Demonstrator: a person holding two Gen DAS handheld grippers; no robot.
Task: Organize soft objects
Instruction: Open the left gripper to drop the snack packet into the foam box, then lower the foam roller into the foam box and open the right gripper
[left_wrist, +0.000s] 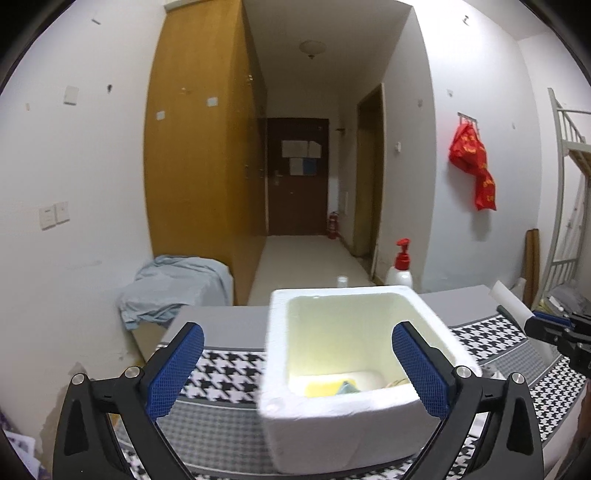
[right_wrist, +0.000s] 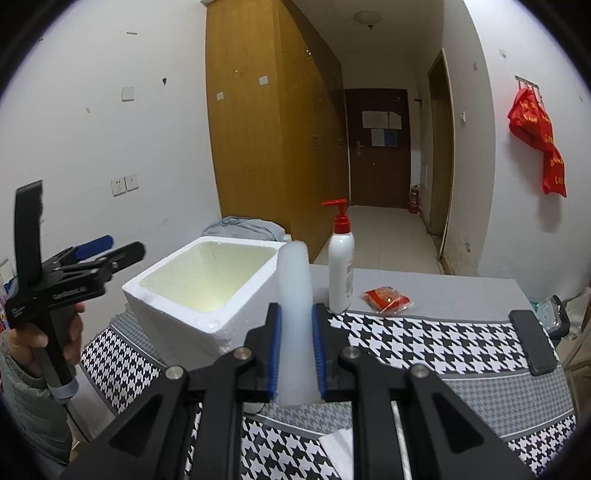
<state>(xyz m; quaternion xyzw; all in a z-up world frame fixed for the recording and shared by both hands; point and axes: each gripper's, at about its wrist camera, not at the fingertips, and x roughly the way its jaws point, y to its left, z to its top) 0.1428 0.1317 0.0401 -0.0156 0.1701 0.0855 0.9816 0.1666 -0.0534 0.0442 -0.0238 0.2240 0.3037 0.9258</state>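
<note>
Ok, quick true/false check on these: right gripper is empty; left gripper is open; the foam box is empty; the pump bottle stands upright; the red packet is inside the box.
1. Right gripper is empty: false. It is shut on a white foam piece.
2. Left gripper is open: true, nothing between its fingers.
3. Foam box is empty: false. A yellow item and others lie at its bottom.
4. Pump bottle stands upright: true.
5. Red packet is inside the box: false. It lies on the table beside the bottle.
</note>
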